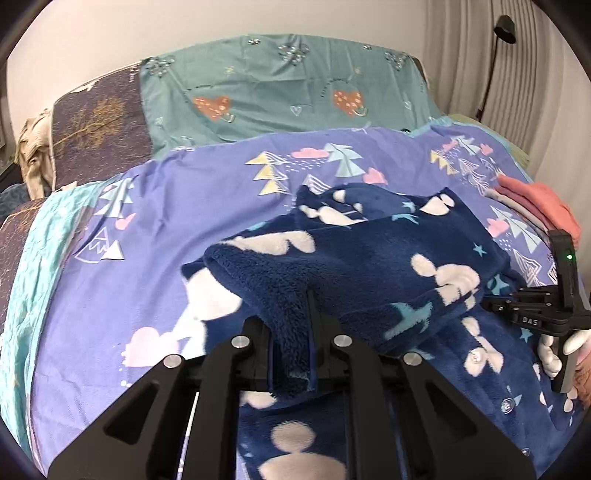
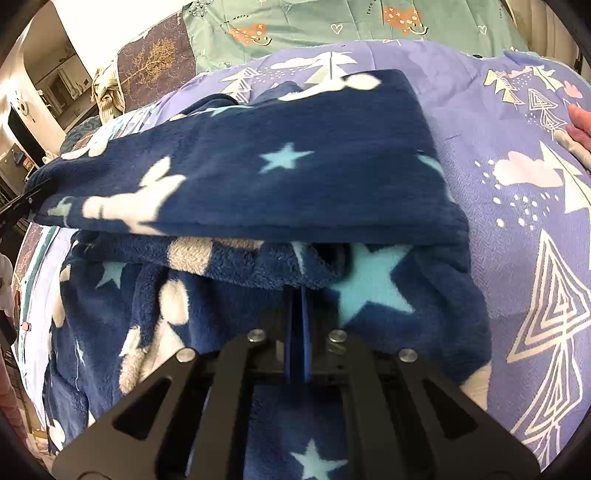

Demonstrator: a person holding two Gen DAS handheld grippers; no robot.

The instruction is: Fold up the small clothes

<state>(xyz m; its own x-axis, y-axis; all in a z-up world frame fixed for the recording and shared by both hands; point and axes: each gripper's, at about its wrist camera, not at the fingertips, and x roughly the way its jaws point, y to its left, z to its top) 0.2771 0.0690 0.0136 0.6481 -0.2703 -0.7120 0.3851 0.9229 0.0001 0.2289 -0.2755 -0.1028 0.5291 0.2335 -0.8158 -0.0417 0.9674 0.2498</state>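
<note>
A navy fleece garment (image 1: pixel 369 266) with white rabbit shapes and light blue stars lies on a purple bedsheet (image 1: pixel 155 229). My left gripper (image 1: pixel 295 332) is shut on a fold of its edge and holds it lifted over the rest of the garment. My right gripper (image 2: pixel 299 295) is shut on the same garment (image 2: pixel 277 162), whose lifted upper layer stretches across above the lower layer. The right gripper also shows at the right of the left wrist view (image 1: pixel 532 314), held by a white-gloved hand. The garment has small buttons (image 1: pixel 508 406).
Folded coral and pink clothes (image 1: pixel 535 206) lie on the bed's right side. A teal heart-print pillow (image 1: pixel 280 88) and a dark tree-print cushion (image 1: pixel 99 125) stand at the head. A black lamp (image 1: pixel 502 29) stands by the curtain. A beige cloth (image 1: pixel 33 147) hangs left.
</note>
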